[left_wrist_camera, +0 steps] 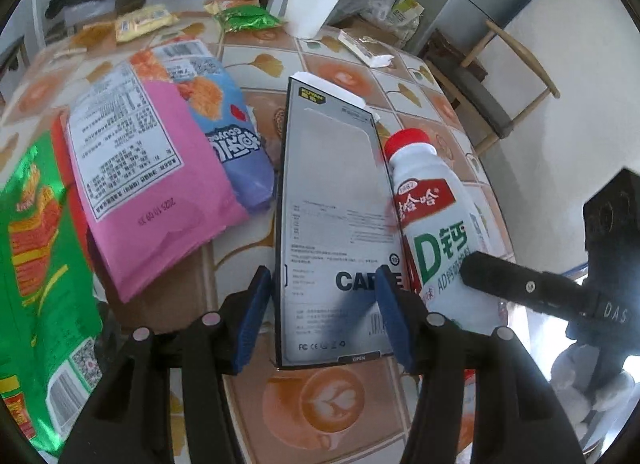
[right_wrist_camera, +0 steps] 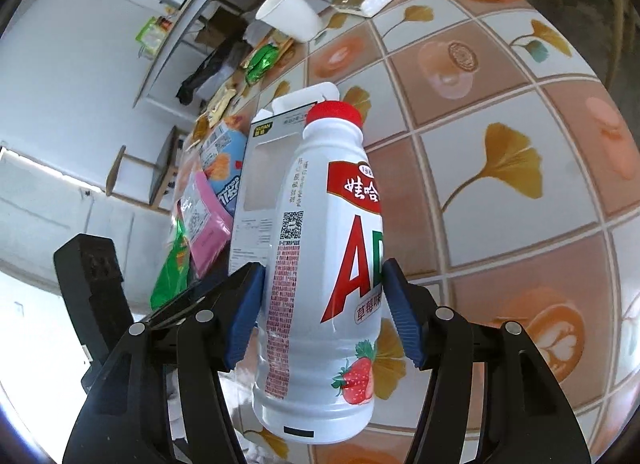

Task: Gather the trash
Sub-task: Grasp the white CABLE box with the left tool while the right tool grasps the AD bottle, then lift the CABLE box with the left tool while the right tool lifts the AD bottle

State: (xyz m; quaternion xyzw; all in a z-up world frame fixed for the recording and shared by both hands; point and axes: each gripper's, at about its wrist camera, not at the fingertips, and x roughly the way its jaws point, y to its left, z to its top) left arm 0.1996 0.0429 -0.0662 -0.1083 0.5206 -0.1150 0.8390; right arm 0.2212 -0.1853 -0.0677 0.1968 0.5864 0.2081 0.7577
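Now, gripping on both sides. Closed with the left fingers (left_wrist_camera: 250,324) on the two long edges of the box (left_wrist_camera: 336,191), near its lower end. Closed with the right fingers (right_wrist_camera: 402,320) on the wide middle of the bottle (right_wrist_camera: 320,244), held just beside the box and, as it seems, clear of the tabletop (right_wrist_camera: 500,183).

Box: probably light, flat and thin-walled. Better to press gently, to avoid buckling the card or letting the long free end swing.

Bottle: probably light too, smooth and round, so easy to slip or dent. Better to stay on the middle, not on the neck.

Left of the box, soft crinkly things: a pink bag (left_wrist_camera: 160,183), a blue bag (left_wrist_camera: 236,135), a green bag (left_wrist_camera: 36,264). Farther back, an upright cup (left_wrist_camera: 310,7).

On the right, the tabletop edge near, with a chair (left_wrist_camera: 500,75) beyond it. Open room upward and over the bare tiles in front.
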